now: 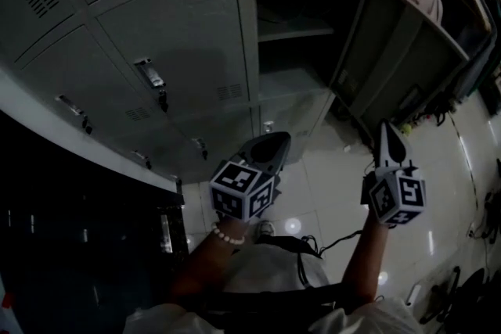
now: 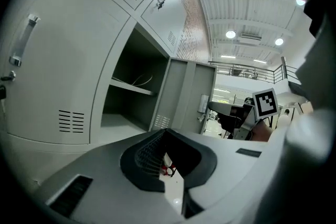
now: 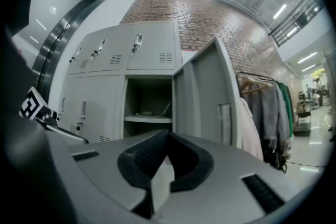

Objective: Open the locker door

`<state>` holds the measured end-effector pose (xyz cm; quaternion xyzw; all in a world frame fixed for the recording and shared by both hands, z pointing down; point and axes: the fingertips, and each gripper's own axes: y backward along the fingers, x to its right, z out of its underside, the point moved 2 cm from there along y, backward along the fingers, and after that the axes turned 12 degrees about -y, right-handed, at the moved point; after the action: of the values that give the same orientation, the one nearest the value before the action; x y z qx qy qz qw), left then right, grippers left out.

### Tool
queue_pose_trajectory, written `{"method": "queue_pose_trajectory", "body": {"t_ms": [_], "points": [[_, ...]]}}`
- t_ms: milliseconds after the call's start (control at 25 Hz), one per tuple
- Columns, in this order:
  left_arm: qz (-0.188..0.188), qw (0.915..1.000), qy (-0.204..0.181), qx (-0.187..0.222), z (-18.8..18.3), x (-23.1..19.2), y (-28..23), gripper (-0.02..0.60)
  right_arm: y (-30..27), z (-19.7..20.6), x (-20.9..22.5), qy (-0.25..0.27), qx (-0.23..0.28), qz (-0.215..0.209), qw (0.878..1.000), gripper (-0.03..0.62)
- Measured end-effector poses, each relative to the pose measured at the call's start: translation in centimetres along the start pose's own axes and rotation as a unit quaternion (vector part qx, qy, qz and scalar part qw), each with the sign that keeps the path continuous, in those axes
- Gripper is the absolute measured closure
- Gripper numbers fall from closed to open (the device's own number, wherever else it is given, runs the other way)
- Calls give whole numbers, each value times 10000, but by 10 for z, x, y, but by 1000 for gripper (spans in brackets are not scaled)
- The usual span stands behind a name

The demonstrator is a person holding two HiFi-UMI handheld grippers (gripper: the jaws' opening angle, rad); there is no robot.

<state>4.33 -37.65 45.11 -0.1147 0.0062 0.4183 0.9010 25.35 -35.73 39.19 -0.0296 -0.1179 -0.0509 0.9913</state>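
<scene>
I saw the locker door (image 1: 403, 51) standing wide open; my left gripper (image 1: 270, 146) and right gripper (image 1: 389, 138) hung clear of it, both jaws together, empty.

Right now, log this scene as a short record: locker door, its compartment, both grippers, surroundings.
locker door: swung wide open, to the right of its compartment
open compartment: one shelf, with a cable on it
neighbouring doors: closed
left gripper: jaws together, empty, apart from the locker
right gripper: jaws together, empty, apart from the door
beside the locker: hanging clothes
</scene>
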Motion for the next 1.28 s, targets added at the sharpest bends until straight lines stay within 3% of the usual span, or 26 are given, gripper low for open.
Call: {"method": "queue_pose_trajectory", "body": {"t_ms": [280,600,960,1280], "points": [[-423,9990,103,78,6,-5,81,589,16,23,-92,76,-256,-772,9967,591],[-682,9973,146,209,38,39,218,589,120,60,-208,69,-503,-1426,9885,591],[-540,9977,387,145,93,112,358,589,269,106,-302,57,-871,-1541,9842,591],[-439,9980,420,168,103,164,403,589,338,113,-333,167,-988,-1687,9806,591]]}}
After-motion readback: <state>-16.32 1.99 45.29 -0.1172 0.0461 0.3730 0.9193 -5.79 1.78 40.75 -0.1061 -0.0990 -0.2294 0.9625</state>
